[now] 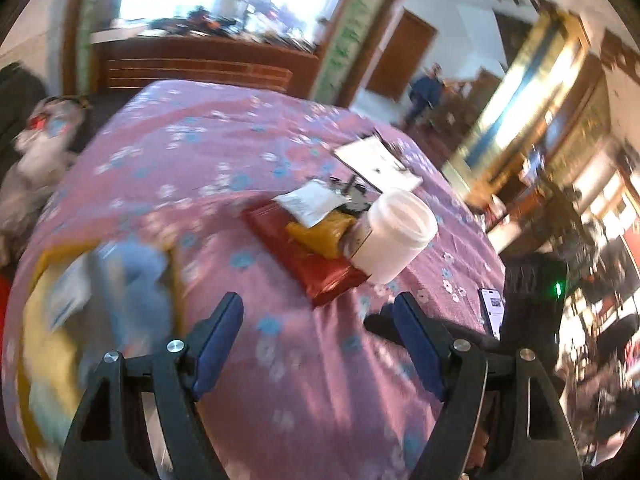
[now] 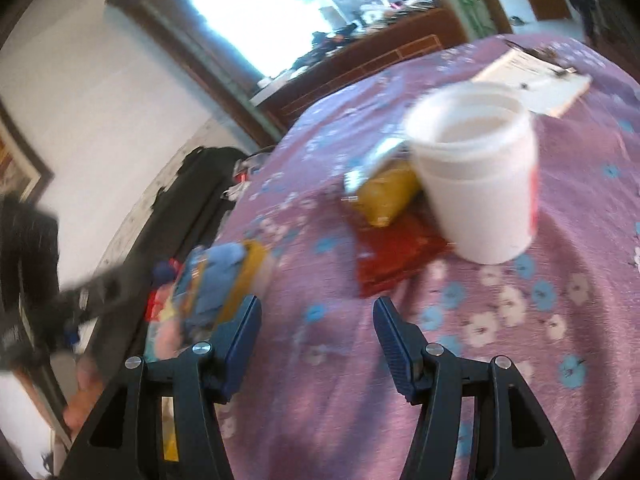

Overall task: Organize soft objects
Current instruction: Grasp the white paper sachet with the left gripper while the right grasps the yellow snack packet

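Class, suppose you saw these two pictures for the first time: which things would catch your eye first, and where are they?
A big white tub stands mid-table on the pink flowered cloth, against a yellow packet lying on a red pouch. At the table's left edge lies a blurred heap of blue and yellow soft things.

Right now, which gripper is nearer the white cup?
Right, as far as I can tell. The right gripper has the white cup looming just ahead; the left gripper sees it smaller, farther ahead.
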Demonstrator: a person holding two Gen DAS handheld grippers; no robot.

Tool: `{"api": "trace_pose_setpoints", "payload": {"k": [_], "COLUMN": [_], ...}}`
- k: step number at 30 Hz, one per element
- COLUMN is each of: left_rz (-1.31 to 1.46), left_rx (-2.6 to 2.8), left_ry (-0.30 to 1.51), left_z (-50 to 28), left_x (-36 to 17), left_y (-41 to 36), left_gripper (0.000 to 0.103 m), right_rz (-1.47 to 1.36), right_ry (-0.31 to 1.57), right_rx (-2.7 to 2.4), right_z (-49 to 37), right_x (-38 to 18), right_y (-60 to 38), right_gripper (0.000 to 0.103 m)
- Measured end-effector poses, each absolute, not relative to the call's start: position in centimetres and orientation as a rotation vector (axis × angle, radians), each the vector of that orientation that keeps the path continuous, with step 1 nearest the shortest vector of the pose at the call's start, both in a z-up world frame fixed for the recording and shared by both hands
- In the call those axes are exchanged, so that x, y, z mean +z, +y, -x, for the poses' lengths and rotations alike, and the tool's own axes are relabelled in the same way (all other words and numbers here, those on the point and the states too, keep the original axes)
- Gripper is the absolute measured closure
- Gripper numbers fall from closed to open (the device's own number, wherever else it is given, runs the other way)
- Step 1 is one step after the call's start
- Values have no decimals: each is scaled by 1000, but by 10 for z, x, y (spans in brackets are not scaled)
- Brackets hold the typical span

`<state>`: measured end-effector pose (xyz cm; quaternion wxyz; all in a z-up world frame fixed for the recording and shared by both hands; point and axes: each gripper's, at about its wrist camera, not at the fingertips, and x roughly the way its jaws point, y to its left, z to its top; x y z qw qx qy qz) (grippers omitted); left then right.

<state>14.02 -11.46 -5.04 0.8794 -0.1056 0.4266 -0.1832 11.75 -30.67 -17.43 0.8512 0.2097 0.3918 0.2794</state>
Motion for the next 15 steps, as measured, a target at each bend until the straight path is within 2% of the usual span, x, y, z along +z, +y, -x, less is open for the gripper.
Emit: {"api": "trace_pose_setpoints", "payload": {"k": [8,15], "left_rz": [140,234], "left_rx": [-444,-471], "left_ry": [1044,1178], "left_z": [-254,-321], "left_x": [-79,-118], "left_y": [-158,-176], "left_gripper": [26,26], "right_rz": [-548,-596], "right_ry": [842,850], "right_rx": [596,639], "right_z": [-128,-127], "right_x": [-193,-194], "right_y": [-327,-339], "right_gripper": [40,40]}}
